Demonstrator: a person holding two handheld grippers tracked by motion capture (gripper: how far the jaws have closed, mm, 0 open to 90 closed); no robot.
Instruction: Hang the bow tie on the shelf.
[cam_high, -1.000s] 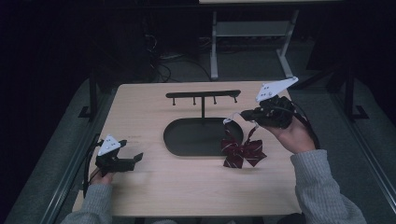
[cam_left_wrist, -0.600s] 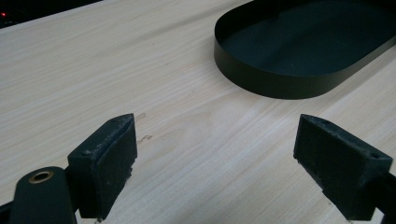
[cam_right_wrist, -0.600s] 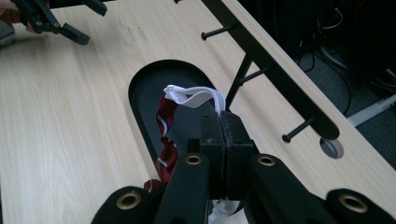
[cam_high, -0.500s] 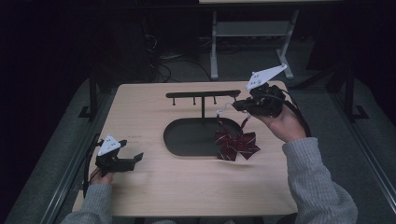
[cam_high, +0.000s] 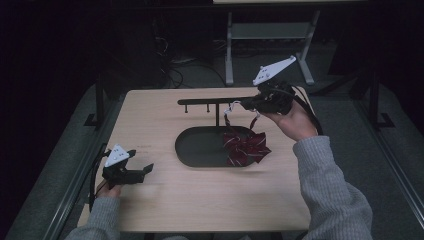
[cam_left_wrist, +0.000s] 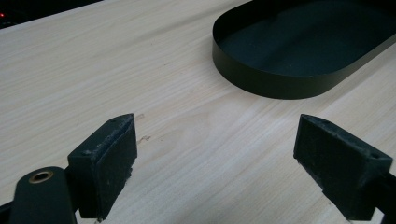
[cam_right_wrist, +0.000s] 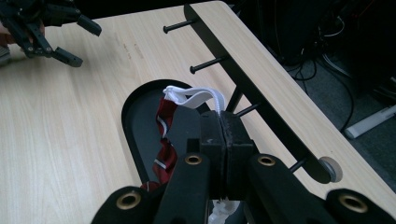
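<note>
- At a pale wooden table (cam_high: 210, 200), a person holds 2 grippers, 1 in each hand.
- The right gripper (cam_high: 243, 104) is raised beside the black peg rack (cam_high: 215, 101); in its own view its 2 jaws are pressed together on a white elastic strap (cam_right_wrist: 198, 95).
- From that strap hangs a dark red striped bow (cam_high: 245, 147), which trails down onto the right end of the black oval tray (cam_high: 197, 147). Its lower folds rest on the tray and spill over the tray's right rim.
- The strap's loop sits just beside the rack's pegs (cam_right_wrist: 208, 63); whether it touches a peg cannot be told.
- The rack stands on a single post that rises from the far side of the tray.
- The left gripper (cam_high: 146, 170) rests low at the table's near left corner, well apart from the tray. Its jaws stand wide apart with nothing between them, and bare wood shows in the gap in the left gripper view.
- Grey sleeves (cam_high: 330, 190) cover both forearms.
- Beyond the table, cables and a light metal stand (cam_high: 270, 45) sit on the dark floor.
</note>
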